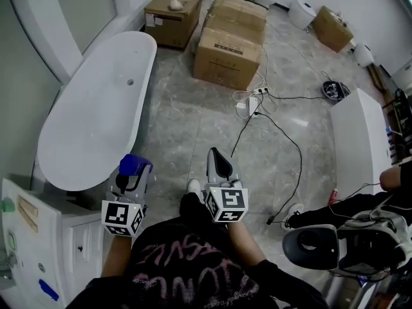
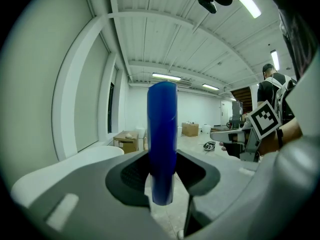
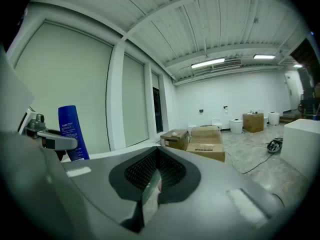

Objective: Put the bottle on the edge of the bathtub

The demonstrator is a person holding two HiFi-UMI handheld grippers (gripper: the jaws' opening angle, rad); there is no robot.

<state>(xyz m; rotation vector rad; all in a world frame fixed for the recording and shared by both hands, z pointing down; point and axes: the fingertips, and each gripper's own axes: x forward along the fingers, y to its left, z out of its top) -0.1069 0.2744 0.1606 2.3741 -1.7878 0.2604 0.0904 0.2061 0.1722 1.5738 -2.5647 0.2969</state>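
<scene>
My left gripper (image 1: 129, 180) is shut on a blue bottle (image 1: 135, 165), held upright just off the near end of the white bathtub (image 1: 96, 108). In the left gripper view the bottle (image 2: 162, 139) stands clamped between the jaws of that gripper (image 2: 162, 184), with the bathtub rim (image 2: 75, 159) low at the left. My right gripper (image 1: 219, 163) hangs over the floor to the right of it, shut, with nothing in it. The right gripper view shows its own jaws (image 3: 152, 184) closed together and the blue bottle (image 3: 72, 131) off to the left.
Cardboard boxes (image 1: 230, 40) stand on the marble floor beyond the tub. A power strip and black cable (image 1: 254, 102) run across the floor. A white cabinet (image 1: 38, 237) is at my left, a white counter (image 1: 360, 140) at the right, and a seated person's legs (image 1: 347, 205) beside it.
</scene>
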